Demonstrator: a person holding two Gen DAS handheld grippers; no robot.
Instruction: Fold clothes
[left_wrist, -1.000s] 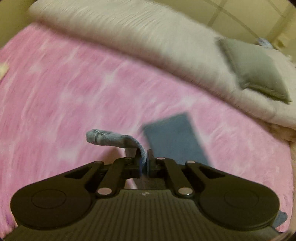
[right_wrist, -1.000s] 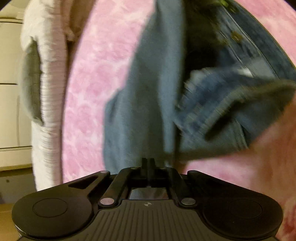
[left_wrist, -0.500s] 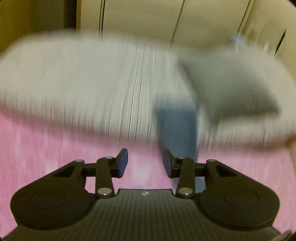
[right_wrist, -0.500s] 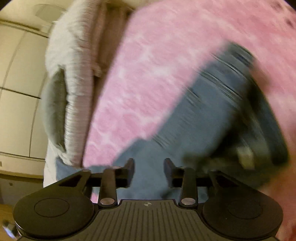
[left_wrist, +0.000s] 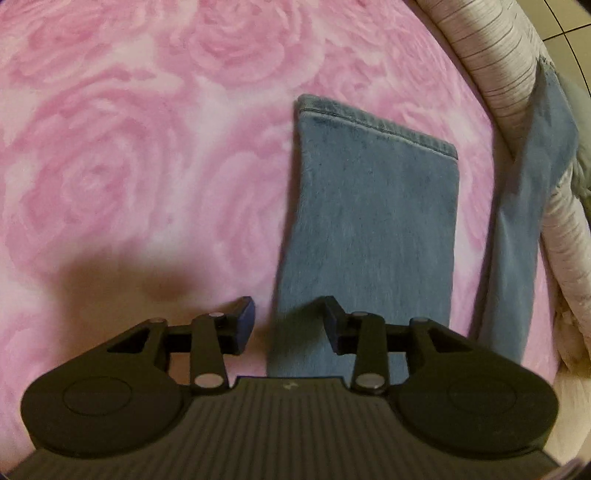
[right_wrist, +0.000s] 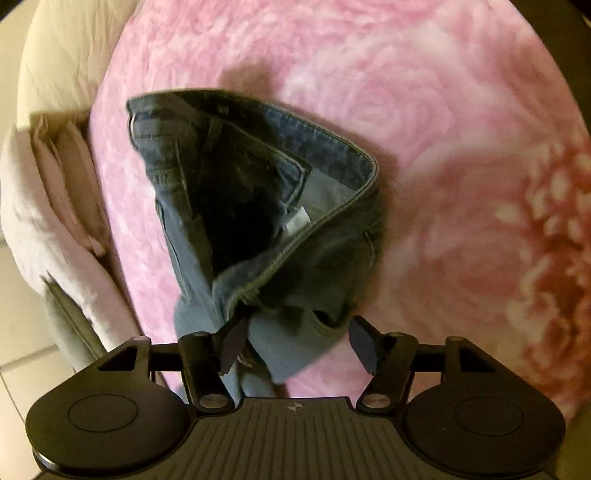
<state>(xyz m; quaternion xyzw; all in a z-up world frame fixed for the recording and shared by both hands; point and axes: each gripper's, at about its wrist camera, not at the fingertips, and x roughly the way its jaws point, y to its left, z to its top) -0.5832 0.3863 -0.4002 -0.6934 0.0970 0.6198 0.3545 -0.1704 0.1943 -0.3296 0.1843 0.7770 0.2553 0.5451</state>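
Pink rose-patterned bedding fills most of both wrist views, broad and bare to the left of the denim in the left view and to the right of it in the right view, so open room lies on those sides. In the left view one jeans leg lies flat on the pink cover, its hemmed cuff at the far end and its long left edge running straight down toward the tool. A second leg runs beside it on the right with a strip of pink between them, its far end climbing onto a pale striped duvet that bounds the bed along that side. The left gripper has its jaws spread with nothing pinched; they have just been opening, and the near leg's left edge shows in the gap below them. In the right view the jeans waistband gapes open, dark inside, with a small white label at the fly. The right gripper stands wide, its jaws having just been opening; crumpled denim lies between them but the pads do not press on it. Cream bedding crowds the left edge there.
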